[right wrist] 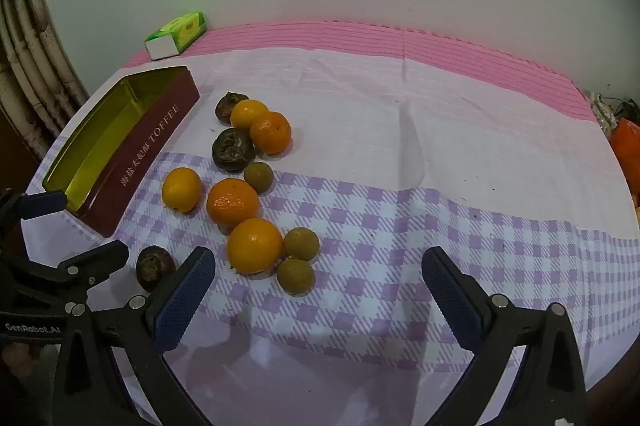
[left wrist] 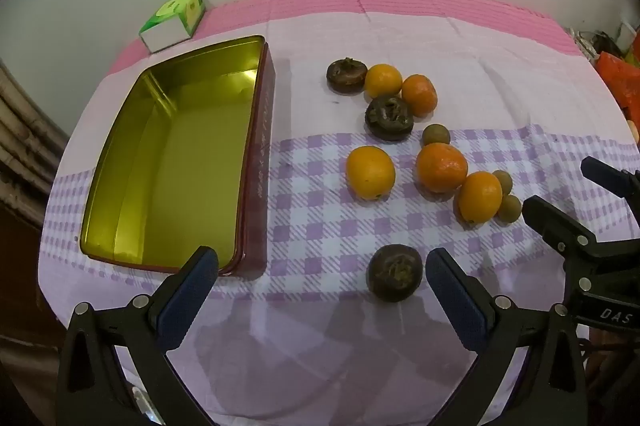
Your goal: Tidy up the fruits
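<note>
While both jaws stand wide and empty, the left gripper point(left wrist: 322, 276) hovers beside a dark wrinkled fruit point(left wrist: 395, 272) near the empty toffee tin point(left wrist: 256, 161). Oranges point(right wrist: 255, 246) lie just ahead of the equally open right gripper point(right wrist: 318, 276). Round and likely to roll, each probably wants a gentle squeeze across its middle.

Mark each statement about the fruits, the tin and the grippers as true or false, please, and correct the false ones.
1. The tin holds no fruit. True.
2. The left gripper is shut on a dark fruit. False: its jaws stand open, and the nearest dark fruit lies on the cloth between the fingers.
3. Five orange fruits lie on the cloth. True.
4. The green box stands inside the tin. False: it sits behind the tin, near the wall.
5. The right gripper is open and holds nothing. True.
</note>
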The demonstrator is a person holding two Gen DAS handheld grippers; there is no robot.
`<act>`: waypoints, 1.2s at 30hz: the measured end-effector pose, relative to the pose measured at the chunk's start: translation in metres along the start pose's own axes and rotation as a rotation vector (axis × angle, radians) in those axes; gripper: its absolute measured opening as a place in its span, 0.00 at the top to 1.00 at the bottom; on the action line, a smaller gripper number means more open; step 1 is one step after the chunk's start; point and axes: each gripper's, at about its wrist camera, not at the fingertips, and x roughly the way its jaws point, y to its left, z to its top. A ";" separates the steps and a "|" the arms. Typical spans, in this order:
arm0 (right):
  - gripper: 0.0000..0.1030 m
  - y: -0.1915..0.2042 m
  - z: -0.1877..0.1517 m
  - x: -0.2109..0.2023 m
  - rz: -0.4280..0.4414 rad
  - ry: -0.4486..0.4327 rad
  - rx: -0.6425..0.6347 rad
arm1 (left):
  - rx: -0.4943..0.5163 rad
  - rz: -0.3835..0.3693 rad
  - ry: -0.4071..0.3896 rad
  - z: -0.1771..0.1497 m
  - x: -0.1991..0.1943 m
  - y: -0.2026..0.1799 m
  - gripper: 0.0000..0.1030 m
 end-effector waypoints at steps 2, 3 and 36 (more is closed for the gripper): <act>0.00 0.000 0.000 0.000 -0.002 -0.003 0.000 | 0.000 -0.002 -0.005 0.000 0.000 0.000 0.00; 0.00 0.001 0.000 0.000 -0.002 -0.003 -0.001 | -0.001 0.000 -0.004 0.000 0.000 0.000 0.00; 0.00 -0.002 -0.001 0.003 0.009 0.005 0.005 | 0.034 -0.040 0.005 -0.002 0.000 -0.008 0.00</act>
